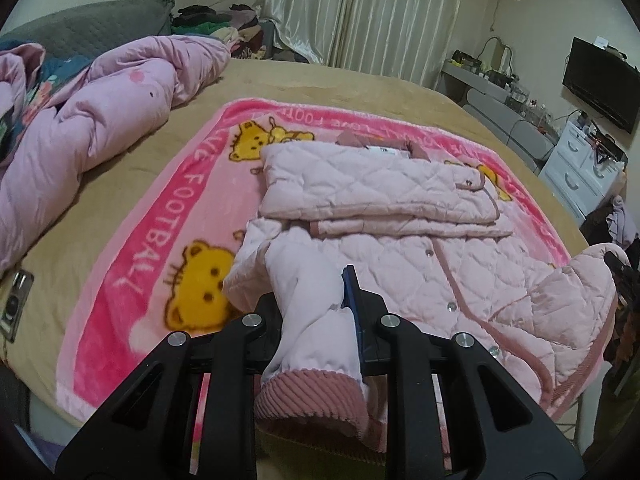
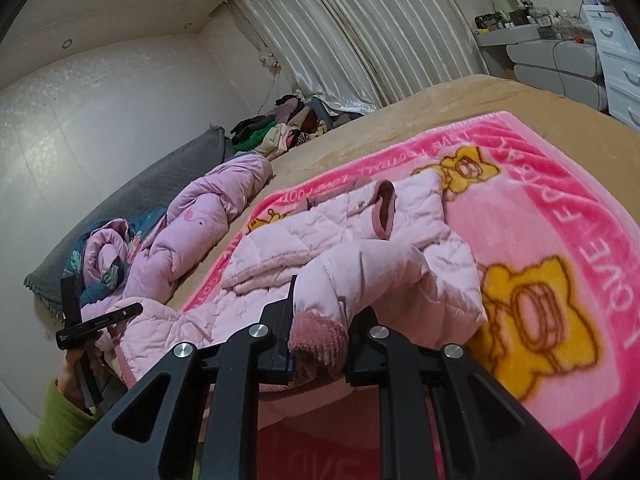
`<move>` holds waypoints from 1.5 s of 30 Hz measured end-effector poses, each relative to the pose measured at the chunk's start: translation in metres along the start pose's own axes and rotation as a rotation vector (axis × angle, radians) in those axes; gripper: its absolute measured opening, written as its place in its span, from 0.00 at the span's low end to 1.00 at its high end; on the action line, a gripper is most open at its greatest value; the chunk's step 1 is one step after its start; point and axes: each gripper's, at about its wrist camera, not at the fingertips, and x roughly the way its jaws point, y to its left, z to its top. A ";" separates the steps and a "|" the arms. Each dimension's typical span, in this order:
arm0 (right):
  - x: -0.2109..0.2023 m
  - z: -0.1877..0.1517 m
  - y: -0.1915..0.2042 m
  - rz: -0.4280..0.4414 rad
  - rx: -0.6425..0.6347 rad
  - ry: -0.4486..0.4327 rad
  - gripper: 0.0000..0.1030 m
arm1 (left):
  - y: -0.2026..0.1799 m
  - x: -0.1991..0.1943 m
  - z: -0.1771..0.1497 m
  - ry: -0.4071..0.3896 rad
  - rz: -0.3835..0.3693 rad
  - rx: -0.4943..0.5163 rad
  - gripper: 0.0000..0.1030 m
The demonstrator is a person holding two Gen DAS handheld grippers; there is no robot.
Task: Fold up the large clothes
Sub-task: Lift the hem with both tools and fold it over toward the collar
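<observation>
Quilted pink jacket (image 1: 404, 216), corduroy cuffs (image 1: 316, 404)

The left wrist camera sits just behind the left gripper (image 1: 316, 308) and looks forward and down along its black fingers. It faces across the bed toward the curtains (image 1: 360, 8) and the far wall, very near the pink quilted jacket (image 1: 400, 184).

The right wrist camera sits just behind the right gripper (image 2: 320, 320). It looks along its fingers too, tilted, toward the room's corner. It is also close to the jacket.

Both views share the jacket, the pink bear blanket (image 1: 160, 216), the lilac duvet (image 1: 100, 104), the curtains and the clothes pile (image 1: 224, 20). The right view also catches the left gripper at its left edge.
</observation>
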 end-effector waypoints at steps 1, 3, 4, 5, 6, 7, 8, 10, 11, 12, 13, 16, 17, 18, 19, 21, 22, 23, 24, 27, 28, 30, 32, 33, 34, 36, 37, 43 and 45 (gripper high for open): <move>0.003 0.005 0.001 -0.002 -0.004 -0.003 0.15 | 0.000 0.002 0.004 -0.001 -0.002 -0.004 0.14; 0.009 0.014 0.001 0.002 -0.005 -0.008 0.15 | 0.001 0.005 0.011 -0.002 -0.003 -0.008 0.14; 0.012 0.019 0.001 0.004 -0.007 -0.013 0.15 | 0.001 0.007 0.014 -0.003 -0.004 -0.009 0.14; 0.015 0.023 0.002 0.003 -0.009 -0.017 0.15 | 0.001 0.009 0.019 -0.006 -0.005 -0.012 0.14; 0.017 0.027 0.003 0.004 -0.012 -0.023 0.15 | 0.002 0.011 0.023 -0.007 -0.005 -0.014 0.14; 0.021 0.033 0.003 0.005 -0.014 -0.032 0.15 | 0.002 0.013 0.026 -0.010 -0.006 -0.017 0.14; 0.023 0.038 0.002 0.003 -0.011 -0.038 0.15 | 0.003 0.015 0.031 -0.013 -0.007 -0.021 0.14; 0.027 0.045 0.000 0.004 -0.006 -0.048 0.15 | 0.004 0.017 0.040 -0.019 -0.006 -0.026 0.14; 0.031 0.051 -0.001 -0.002 -0.004 -0.058 0.14 | 0.004 0.018 0.045 -0.023 -0.006 -0.029 0.14; 0.034 0.056 -0.002 -0.003 -0.001 -0.062 0.14 | 0.005 0.019 0.049 -0.026 -0.006 -0.030 0.14; 0.037 0.062 -0.004 0.000 0.004 -0.066 0.14 | 0.005 0.020 0.054 -0.031 -0.006 -0.035 0.14; 0.045 0.078 -0.007 -0.008 0.005 -0.083 0.14 | 0.008 0.023 0.067 -0.040 -0.007 -0.044 0.14; 0.047 0.084 -0.007 -0.012 0.004 -0.091 0.14 | 0.009 0.024 0.072 -0.046 -0.006 -0.049 0.14; 0.048 0.088 -0.008 -0.016 0.003 -0.097 0.14 | 0.010 0.026 0.077 -0.050 -0.003 -0.053 0.14; 0.050 0.091 -0.009 -0.019 0.003 -0.103 0.14 | 0.011 0.027 0.081 -0.054 -0.002 -0.058 0.14; 0.054 0.101 -0.010 -0.025 0.000 -0.117 0.14 | 0.013 0.029 0.090 -0.064 -0.001 -0.068 0.14; 0.057 0.105 -0.011 -0.029 0.001 -0.122 0.14 | 0.014 0.031 0.093 -0.067 -0.001 -0.073 0.14; 0.059 0.110 -0.012 -0.032 0.004 -0.127 0.14 | 0.015 0.032 0.096 -0.070 -0.001 -0.075 0.14; 0.062 0.115 -0.014 -0.037 0.005 -0.132 0.14 | 0.016 0.033 0.100 -0.076 0.001 -0.079 0.14; 0.070 0.126 -0.021 -0.051 0.017 -0.145 0.14 | 0.016 0.038 0.109 -0.093 0.011 -0.085 0.14; 0.072 0.128 -0.022 -0.055 0.020 -0.148 0.14 | 0.016 0.039 0.111 -0.097 0.016 -0.084 0.14; 0.081 0.135 -0.027 -0.067 0.031 -0.152 0.14 | 0.015 0.044 0.117 -0.104 0.027 -0.083 0.15; 0.090 0.139 -0.032 -0.073 0.039 -0.149 0.14 | 0.015 0.049 0.122 -0.108 0.035 -0.080 0.15; 0.094 0.140 -0.035 -0.078 0.042 -0.147 0.14 | 0.015 0.052 0.123 -0.110 0.038 -0.078 0.15; 0.098 0.142 -0.037 -0.081 0.045 -0.145 0.14 | 0.015 0.055 0.125 -0.113 0.043 -0.074 0.15; 0.108 0.146 -0.043 -0.091 0.053 -0.142 0.14 | 0.016 0.062 0.128 -0.115 0.055 -0.068 0.15; 0.112 0.148 -0.047 -0.096 0.059 -0.139 0.14 | 0.016 0.065 0.129 -0.115 0.059 -0.065 0.16; 0.141 0.152 -0.065 -0.131 0.088 -0.123 0.14 | 0.022 0.090 0.134 -0.110 0.085 -0.064 0.17; 0.150 0.153 -0.068 -0.145 0.089 -0.116 0.14 | 0.024 0.099 0.134 -0.107 0.093 -0.060 0.17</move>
